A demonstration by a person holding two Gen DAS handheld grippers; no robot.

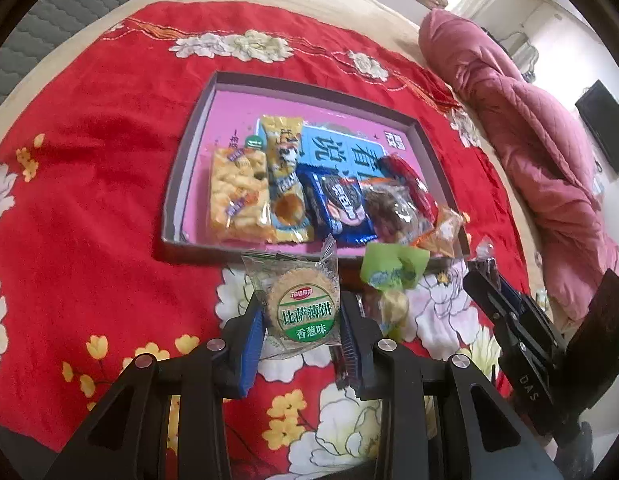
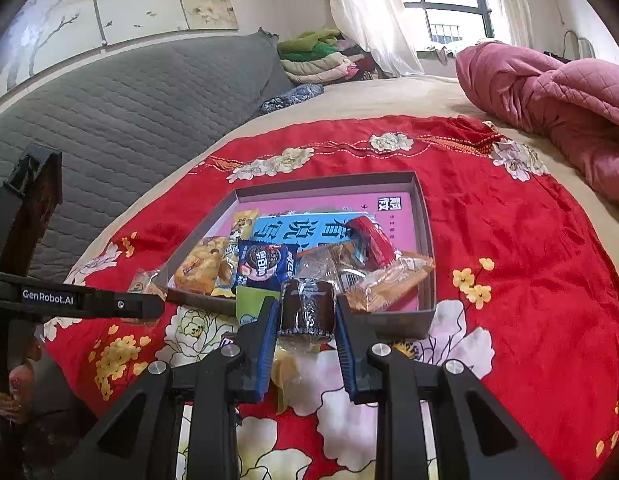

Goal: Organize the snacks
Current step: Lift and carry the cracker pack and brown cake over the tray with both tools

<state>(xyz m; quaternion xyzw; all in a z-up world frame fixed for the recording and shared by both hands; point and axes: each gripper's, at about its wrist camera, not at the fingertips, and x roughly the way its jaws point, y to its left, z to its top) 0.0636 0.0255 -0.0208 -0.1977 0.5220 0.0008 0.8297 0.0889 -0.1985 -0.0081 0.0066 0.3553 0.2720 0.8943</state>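
Grippers clamped, both loaded: left gripper point(image 1: 301, 316) grips a round cracker packet point(image 1: 299, 306); right gripper point(image 2: 307, 312) grips a dark wrapped cake point(image 2: 307, 306). Both snacks are held before the shallow box point(image 1: 189, 160), above the red cloth point(image 1: 89, 160).
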